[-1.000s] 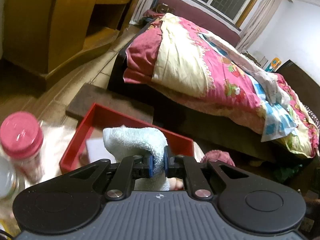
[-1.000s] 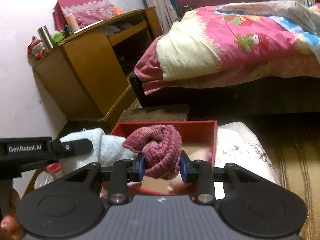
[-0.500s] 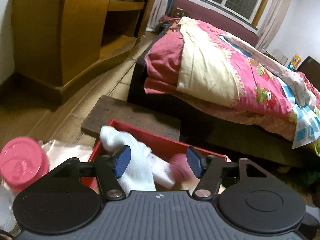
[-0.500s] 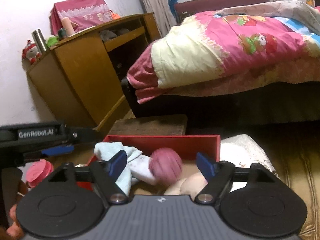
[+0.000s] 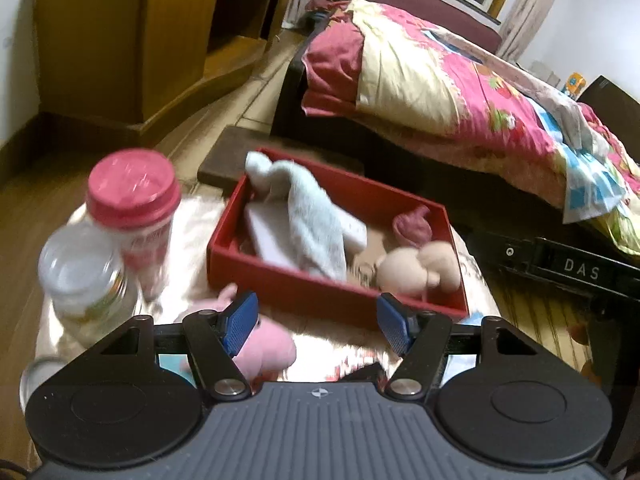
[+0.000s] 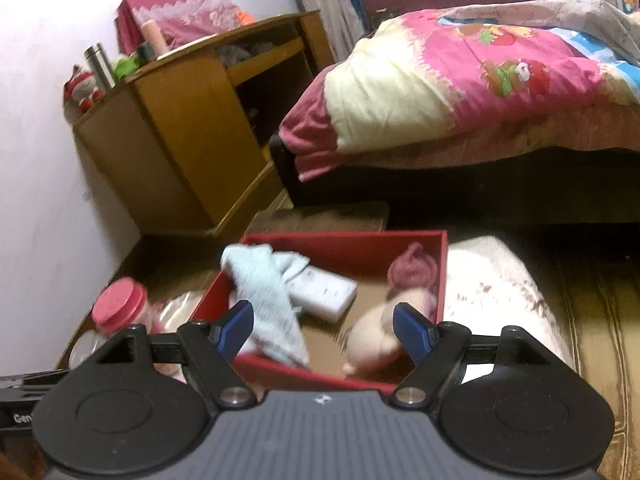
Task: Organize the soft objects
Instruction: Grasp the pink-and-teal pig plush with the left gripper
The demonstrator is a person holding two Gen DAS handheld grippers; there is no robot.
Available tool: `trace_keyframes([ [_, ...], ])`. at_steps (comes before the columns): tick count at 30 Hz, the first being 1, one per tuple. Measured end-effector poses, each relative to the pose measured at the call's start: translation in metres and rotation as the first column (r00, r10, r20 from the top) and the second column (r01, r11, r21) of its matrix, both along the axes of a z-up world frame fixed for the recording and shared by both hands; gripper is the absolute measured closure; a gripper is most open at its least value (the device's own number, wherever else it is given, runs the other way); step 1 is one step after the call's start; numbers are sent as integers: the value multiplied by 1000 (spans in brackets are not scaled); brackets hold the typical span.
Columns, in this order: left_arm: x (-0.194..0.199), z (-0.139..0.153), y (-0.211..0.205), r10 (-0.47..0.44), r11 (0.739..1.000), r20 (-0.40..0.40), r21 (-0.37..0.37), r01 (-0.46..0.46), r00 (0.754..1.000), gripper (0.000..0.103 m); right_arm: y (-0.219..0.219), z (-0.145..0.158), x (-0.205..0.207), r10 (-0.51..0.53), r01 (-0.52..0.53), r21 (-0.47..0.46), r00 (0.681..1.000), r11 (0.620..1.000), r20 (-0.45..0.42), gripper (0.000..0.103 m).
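A red box [image 5: 280,284] [image 6: 440,276] sits on a low cloth-covered stool. In it lie a pale blue towel [image 5: 316,228] [image 6: 268,300], a rolled maroon cloth [image 5: 412,226] [image 6: 412,272], a beige plush toy [image 5: 416,272] [image 6: 372,340] and a white flat box [image 5: 352,232] [image 6: 324,292]. A pink plush toy [image 5: 264,352] lies on the stool before the box. My left gripper [image 5: 316,326] is open and empty above the box's near side. My right gripper [image 6: 324,330] is open and empty over the box.
A pink-lidded jar [image 5: 134,208] [image 6: 120,308] and a clear bottle [image 5: 80,288] stand left of the box. A wooden cabinet [image 6: 192,120] is at the left, a bed with a pink quilt [image 5: 460,88] [image 6: 480,72] behind. A dark wooden step [image 5: 228,152] lies beyond the box.
Both grippers have opened, dropped the blue towel and the maroon cloth into the red box, and drawn back and up from it.
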State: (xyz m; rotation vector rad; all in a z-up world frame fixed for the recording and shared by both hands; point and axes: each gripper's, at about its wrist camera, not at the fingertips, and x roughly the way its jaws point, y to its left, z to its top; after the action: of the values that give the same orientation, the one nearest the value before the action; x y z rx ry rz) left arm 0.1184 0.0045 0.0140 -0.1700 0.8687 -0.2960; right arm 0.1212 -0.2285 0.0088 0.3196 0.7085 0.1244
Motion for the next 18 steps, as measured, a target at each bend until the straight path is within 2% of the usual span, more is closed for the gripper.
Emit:
trace_keyframes([
  [7, -9, -11, 8, -32, 994, -2, 103, 32, 999, 33, 18, -11, -27, 58, -60, -30, 997, 998, -58, 49],
  [11, 0, -32, 13, -4, 990, -60, 143, 12, 998, 33, 23, -17, -38, 80, -83, -37, 993, 996, -85, 49],
  [14, 8, -51, 13, 26, 976, -109, 220, -2, 994, 34, 25, -20, -39, 90, -95, -47, 992, 994, -90, 49],
  [15, 9, -53, 10, 28, 967, -84, 255, -5, 996, 33, 25, -20, -39, 91, -96, -46, 991, 994, -94, 49],
  [18, 17, -62, 1, 13, 956, -91, 293, 14, 996, 22, 22, -22, -37, 90, -94, -42, 991, 995, -100, 49],
])
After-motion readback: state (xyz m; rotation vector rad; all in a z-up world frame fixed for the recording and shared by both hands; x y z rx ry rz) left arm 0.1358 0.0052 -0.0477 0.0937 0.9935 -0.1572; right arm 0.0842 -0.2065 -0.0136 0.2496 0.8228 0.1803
